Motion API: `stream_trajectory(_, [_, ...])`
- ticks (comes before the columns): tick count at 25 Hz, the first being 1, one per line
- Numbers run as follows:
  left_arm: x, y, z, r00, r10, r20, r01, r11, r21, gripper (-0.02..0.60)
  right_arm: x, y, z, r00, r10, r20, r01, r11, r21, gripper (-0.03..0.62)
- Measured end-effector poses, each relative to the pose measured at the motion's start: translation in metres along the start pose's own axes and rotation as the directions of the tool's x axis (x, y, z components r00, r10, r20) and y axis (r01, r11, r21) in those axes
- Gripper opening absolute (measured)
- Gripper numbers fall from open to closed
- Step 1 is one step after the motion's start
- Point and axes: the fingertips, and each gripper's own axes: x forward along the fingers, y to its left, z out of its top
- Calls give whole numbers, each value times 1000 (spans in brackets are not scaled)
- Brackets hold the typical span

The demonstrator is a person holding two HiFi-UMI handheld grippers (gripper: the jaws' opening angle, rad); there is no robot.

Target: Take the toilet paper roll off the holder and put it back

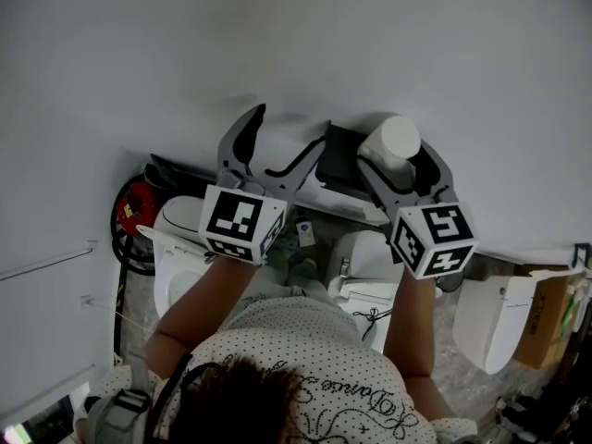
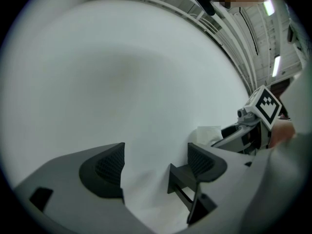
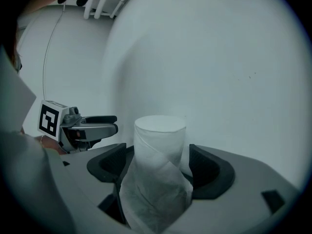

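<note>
Right claw (image 3: 161, 162): jaws set wide and clamped on the toilet paper roll (image 3: 160, 135). Both pads lie against its flanks, as far as the right gripper view shows.
Roll, location: between the right claw's jaws, up against the wall (image 1: 277, 44) and just beside the holder (image 1: 340, 155), on its right.
Roll, condition: a loose outer sheet flares out at the near end and the far end is flat and clean.
Roll, long axis: runs along the jaws and points away from the hand toward the wall.
Left claw (image 2: 155, 167): jaws apart with nothing gripped. It is raised to the wall, with the holder's dark bracket just beside its inner jaw.
Key relation: the holder sits between the two claws, so from the roll it lies toward the left claw.
Nearer hand: the right one has the roll and the left is closer to the holder.
Stage (judgement): the roll looks to be off the holder, with the return pending. No view shows a spindle or peg, so I cannot confirm this.
Next move (judgement): shift the roll sideways toward the holder and re-aim its axis to match the mount.
</note>
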Motion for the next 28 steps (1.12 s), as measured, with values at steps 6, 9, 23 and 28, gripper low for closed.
stream_trajectory(6, [3, -1, 0, 1000, -6, -2, 6, 1000, 4, 387, 4, 1, -3, 998, 21, -57, -21, 1000, -8, 396])
stream_trajectory(9, [5, -2, 0, 1000, -9, -5, 9, 1000, 3, 387, 5, 2, -7, 995, 32, -96, -34, 999, -27, 367])
stream_trajectory(23, [8, 0, 2, 1000, -6, -10, 6, 1000, 6, 387, 6, -5, -5, 994, 16, -104, -19, 1000, -25, 296])
stream_trajectory(28, [7, 2, 3, 1000, -3, -8, 3, 1000, 12, 387, 7, -5, -4, 995, 17, -99, -20, 1000, -22, 295])
